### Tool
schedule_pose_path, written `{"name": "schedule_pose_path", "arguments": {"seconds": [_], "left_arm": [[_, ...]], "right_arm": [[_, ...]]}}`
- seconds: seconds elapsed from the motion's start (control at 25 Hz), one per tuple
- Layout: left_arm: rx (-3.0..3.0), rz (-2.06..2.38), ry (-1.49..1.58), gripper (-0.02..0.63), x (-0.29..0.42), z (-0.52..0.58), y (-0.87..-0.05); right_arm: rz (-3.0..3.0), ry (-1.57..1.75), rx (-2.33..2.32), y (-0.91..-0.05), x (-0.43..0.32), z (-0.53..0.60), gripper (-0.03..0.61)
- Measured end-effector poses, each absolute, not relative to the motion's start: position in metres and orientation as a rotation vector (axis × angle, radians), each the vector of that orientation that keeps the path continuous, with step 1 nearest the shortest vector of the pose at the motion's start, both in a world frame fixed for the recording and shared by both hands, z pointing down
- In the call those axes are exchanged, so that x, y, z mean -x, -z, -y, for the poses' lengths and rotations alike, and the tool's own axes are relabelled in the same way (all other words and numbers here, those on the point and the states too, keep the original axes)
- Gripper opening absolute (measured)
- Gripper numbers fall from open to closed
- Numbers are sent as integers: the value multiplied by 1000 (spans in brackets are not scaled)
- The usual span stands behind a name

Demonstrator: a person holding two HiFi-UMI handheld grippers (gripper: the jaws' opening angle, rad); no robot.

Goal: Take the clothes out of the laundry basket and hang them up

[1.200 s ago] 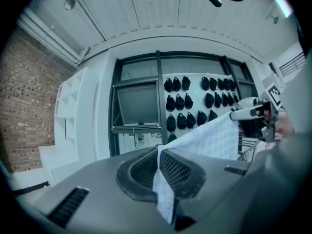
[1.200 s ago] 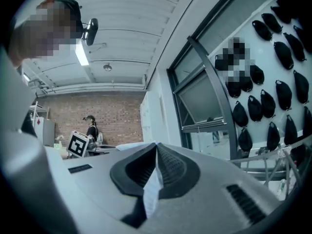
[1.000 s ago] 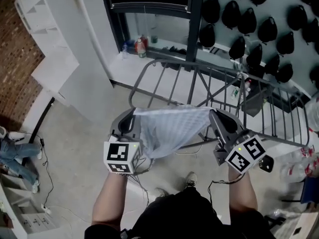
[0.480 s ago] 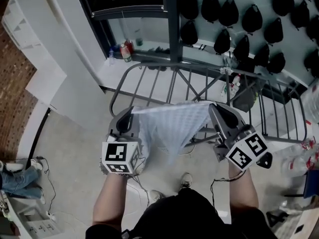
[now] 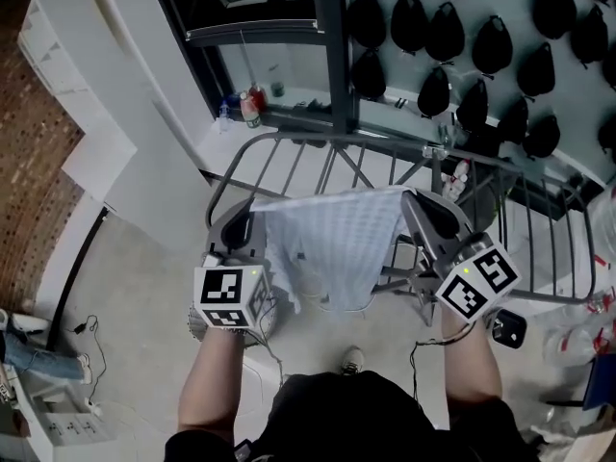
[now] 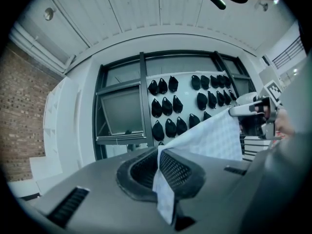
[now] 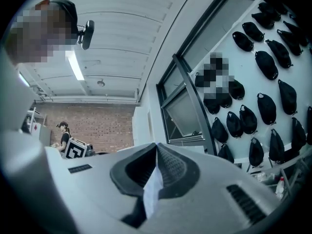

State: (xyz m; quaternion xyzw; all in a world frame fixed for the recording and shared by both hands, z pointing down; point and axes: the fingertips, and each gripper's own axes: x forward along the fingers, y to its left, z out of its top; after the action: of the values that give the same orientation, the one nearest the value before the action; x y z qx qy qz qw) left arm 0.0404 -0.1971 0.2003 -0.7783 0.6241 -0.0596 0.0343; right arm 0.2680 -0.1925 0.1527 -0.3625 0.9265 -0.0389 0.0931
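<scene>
White checked cloth [image 5: 332, 248] now carried forward to the drying rack [image 5: 298, 136] (nearer than a second ago), stretched between left gripper [image 5: 245, 210] and right gripper [image 5: 412, 198], both clamped on its corners, held level

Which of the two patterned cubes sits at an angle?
The right cube, on the right gripper, sits tilted cornerwise; the left cube, on the left gripper, sits square.

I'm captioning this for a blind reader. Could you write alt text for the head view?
Seen from above, a left claw and right claw, each shut on a top corner, hold a pale checked cloth spread between them, with a grey metal rack behind it. Farther back, black pouches hang on a pale wall.
</scene>
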Motion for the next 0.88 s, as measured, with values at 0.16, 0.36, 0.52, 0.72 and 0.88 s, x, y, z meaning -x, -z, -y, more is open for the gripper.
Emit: {"name": "schedule_pose_path", "arguments": {"seconds": [0.16, 0.36, 0.52, 0.72, 0.88], "left_arm": [[2347, -1929, 144, 9, -45, 209, -186], [2350, -1920, 135, 9, -53, 230, -182], [2364, -1911, 128, 9, -52, 251, -185], [2419, -1861, 119, 9, -48, 286, -193], [2471, -1806, 105, 9, -45, 321, -195]], "right_arm": [[-2754, 96, 1067, -145, -276, 201, 8], [-2743, 104, 1088, -144, -285, 217, 8], [-2735, 116, 1116, -148, -284, 235, 8], [-2716, 120, 1194, -155, -279, 261, 8], [-2695, 126, 1270, -156, -274, 288, 8]]}}
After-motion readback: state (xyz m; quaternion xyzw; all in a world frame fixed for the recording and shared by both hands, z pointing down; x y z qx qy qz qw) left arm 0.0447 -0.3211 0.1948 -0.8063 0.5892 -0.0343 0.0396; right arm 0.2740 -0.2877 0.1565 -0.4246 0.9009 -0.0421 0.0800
